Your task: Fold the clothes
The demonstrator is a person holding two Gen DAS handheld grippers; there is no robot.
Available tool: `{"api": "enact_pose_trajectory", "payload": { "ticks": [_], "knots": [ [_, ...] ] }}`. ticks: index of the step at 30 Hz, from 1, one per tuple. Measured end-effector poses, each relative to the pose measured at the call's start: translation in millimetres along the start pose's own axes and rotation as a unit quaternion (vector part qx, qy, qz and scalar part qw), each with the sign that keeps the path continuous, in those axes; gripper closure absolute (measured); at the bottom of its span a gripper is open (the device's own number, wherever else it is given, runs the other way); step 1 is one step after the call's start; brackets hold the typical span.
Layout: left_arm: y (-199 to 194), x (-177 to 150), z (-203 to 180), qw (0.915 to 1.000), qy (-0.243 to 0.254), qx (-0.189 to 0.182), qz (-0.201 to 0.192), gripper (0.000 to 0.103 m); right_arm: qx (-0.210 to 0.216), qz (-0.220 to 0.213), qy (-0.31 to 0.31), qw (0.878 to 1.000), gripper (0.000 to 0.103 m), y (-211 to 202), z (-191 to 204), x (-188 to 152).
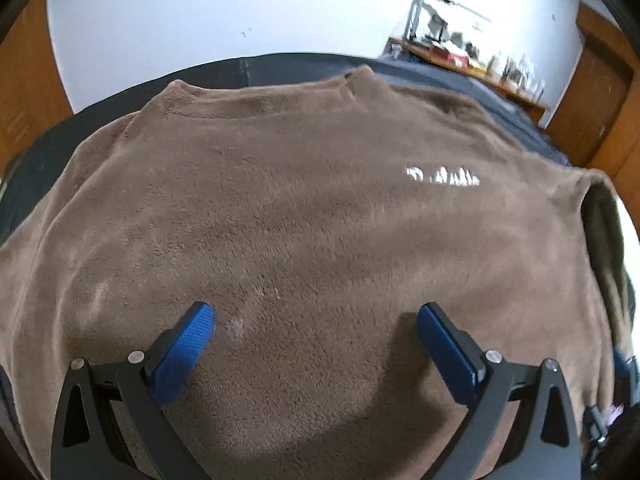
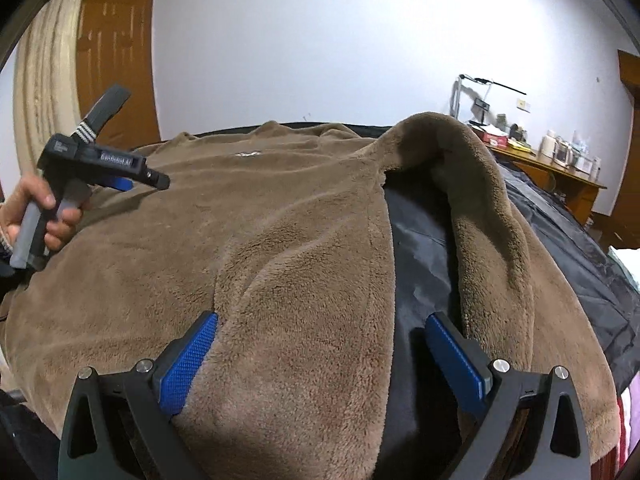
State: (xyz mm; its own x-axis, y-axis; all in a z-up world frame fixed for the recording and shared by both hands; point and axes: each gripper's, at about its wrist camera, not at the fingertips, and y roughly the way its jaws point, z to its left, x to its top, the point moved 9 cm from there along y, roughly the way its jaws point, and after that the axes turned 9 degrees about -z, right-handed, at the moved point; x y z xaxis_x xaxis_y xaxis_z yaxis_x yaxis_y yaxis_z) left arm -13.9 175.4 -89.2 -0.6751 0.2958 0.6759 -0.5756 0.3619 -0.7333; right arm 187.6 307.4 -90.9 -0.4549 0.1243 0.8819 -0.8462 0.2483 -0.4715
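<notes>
1. A room in a home, likely a bedroom.
2. Plain white painted wall (image 2: 320, 40) with brown wooden doors (image 2: 116, 60).
3. Cluttered wooden side table (image 2: 560, 172) against the wall.
4. Black sheet-covered bed-like surface (image 2: 560, 248) carrying a brown fleece sweater (image 2: 260, 220).

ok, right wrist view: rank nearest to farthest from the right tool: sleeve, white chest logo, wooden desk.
1. Sleeve: touching the right finger of the right tool, draped to the right side.
2. White chest logo: up the brown fleece top, left of centre.
3. Wooden desk: far right, against the wall.
</notes>
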Motion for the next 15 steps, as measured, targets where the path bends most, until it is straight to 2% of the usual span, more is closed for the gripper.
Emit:
{"api": "enact_pose_trajectory", "payload": {
  "ticks": [3,6,10,15],
  "knots": [
    [-1,-2,1,1.0000,0.004,-0.002,-0.007,0.001,0.000,0.001,0.005,1.000,0.001,-1,-1,1],
    [-2,-3,2,0.9999,0.005,-0.006,-0.013,0.001,-0.008,-0.024,0.020,0.999,0.001,-14,-10,10],
    [-3,-3,3,0.9998,-0.001,-0.015,-0.016,0.001,-0.046,-0.058,0.070,0.995,0.001,-56,-54,20],
    [-4,-4,2,0.9997,-0.001,-0.016,-0.016,0.001,-0.099,-0.060,0.132,0.985,0.001,-108,-113,9]
  ]
}}
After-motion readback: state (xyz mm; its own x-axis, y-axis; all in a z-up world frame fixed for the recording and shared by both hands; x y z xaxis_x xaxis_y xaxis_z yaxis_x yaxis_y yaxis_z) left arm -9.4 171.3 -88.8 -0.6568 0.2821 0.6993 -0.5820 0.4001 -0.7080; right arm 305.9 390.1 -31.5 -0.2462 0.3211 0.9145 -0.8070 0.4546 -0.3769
